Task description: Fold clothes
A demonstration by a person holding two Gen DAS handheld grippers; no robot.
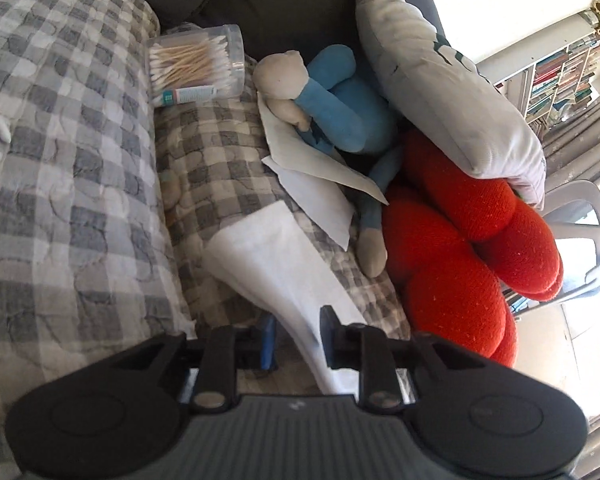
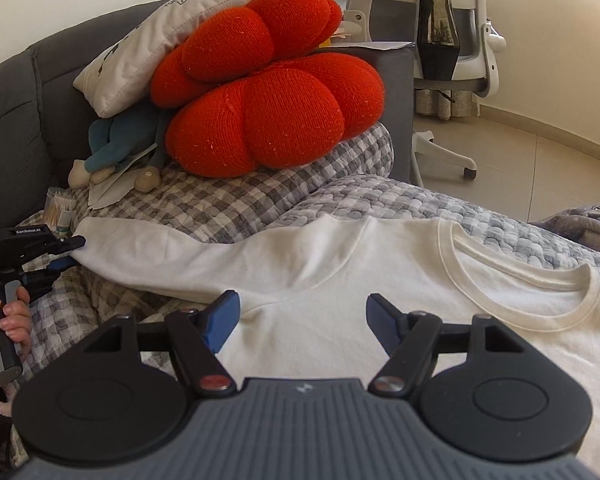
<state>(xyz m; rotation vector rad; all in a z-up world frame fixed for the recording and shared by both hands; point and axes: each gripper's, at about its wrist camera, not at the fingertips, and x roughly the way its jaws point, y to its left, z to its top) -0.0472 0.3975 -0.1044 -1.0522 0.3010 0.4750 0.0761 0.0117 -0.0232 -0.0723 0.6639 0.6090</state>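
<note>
On the checked sofa cover (image 2: 228, 204), left claw (image 1: 296, 336) pinches sweatshirt sleeve (image 1: 268, 248); right claw (image 2: 302, 320) gapes.

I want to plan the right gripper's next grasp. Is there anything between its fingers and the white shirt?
Nothing visible stands in the way. The right gripper is open directly above the white shirt, which lies spread on the checked quilt. The red knot cushion sits farther back, clear of that path.
</note>
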